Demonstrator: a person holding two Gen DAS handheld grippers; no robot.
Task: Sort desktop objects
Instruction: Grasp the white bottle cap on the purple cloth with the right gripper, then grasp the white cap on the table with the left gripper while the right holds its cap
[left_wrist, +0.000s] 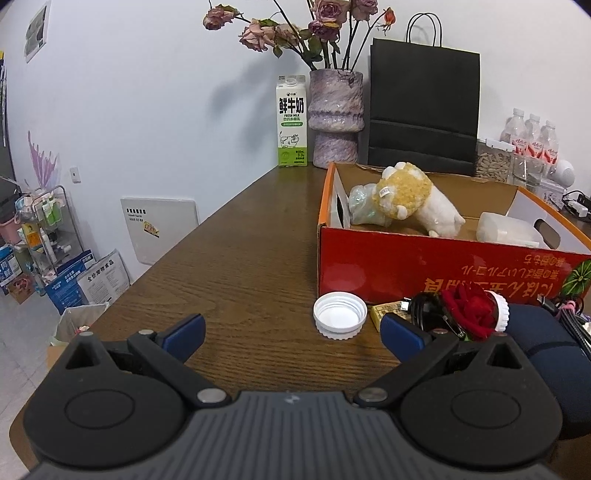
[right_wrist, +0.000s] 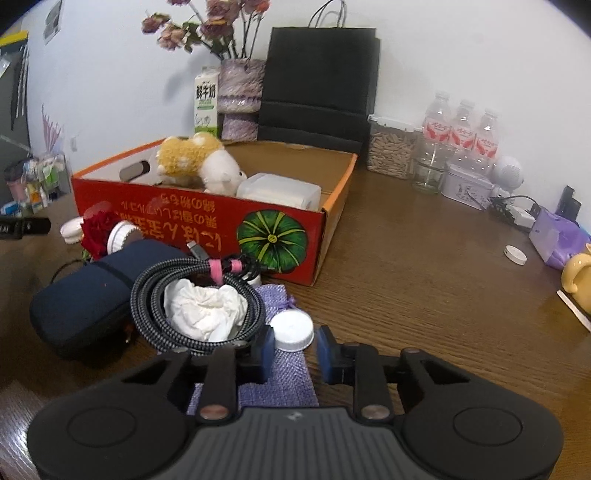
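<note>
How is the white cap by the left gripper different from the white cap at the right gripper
The cap near the left gripper lies open side up on bare wood; the cap by the right gripper lies closed top up on a purple pouch, between the blue fingers. Both are round and white.

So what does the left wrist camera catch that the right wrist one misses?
Only the left view shows the open left tool and the wall panel past the table edge. Only the right view shows the right tool around a white cap, the coiled cable, the lilac pouch and a yellow mug. Both show the red box, plush toy, milk carton and black bag.
</note>
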